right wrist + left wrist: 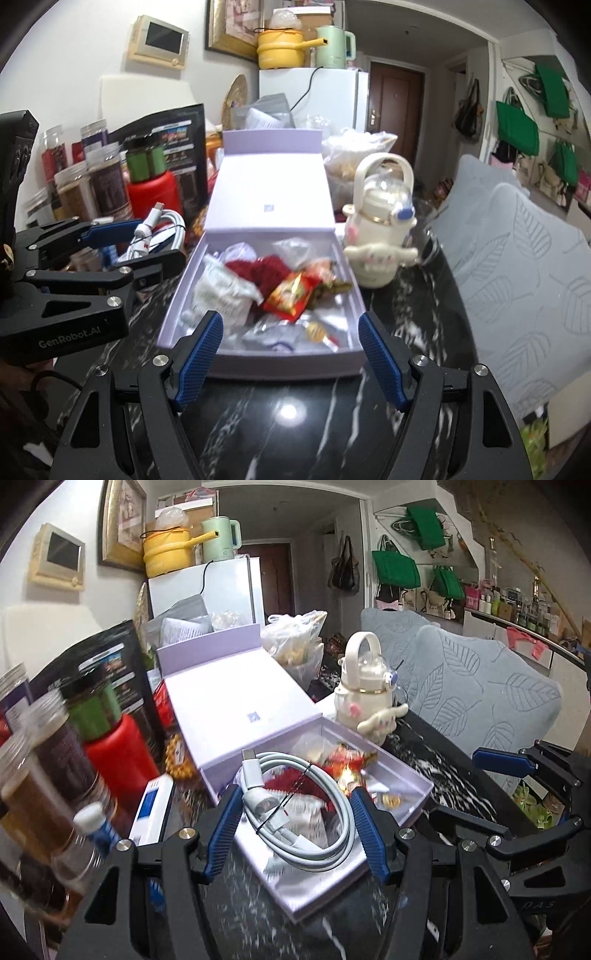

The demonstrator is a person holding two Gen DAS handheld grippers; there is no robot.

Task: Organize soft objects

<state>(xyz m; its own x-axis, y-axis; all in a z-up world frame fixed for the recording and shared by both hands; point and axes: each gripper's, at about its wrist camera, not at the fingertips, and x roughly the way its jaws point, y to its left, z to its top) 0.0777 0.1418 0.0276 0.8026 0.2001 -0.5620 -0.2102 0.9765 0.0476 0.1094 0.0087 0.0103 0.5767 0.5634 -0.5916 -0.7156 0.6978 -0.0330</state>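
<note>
My left gripper [297, 830] is shut on a coiled white charging cable [306, 805], tied with a thin band. In the right wrist view that gripper [147, 243] holds the cable [162, 225] in the air just left of the open lilac box [258, 363]. The box [417, 779] holds a red knitted piece [266, 273], a red snack packet [291, 295] and white and silver packets. My right gripper [290, 358] stands open at the box's near edge with nothing between its fingers. In the left wrist view it [472, 786] shows at the right.
A cream character bottle [380, 236] stands right of the box. Jars [92, 188], a red bottle [155, 188] and a black pouch [177, 140] crowd the left. A grey leaf-patterned cushion [524, 258] borders the black marble table [295, 424] on the right. A plastic bag [351, 155] sits behind.
</note>
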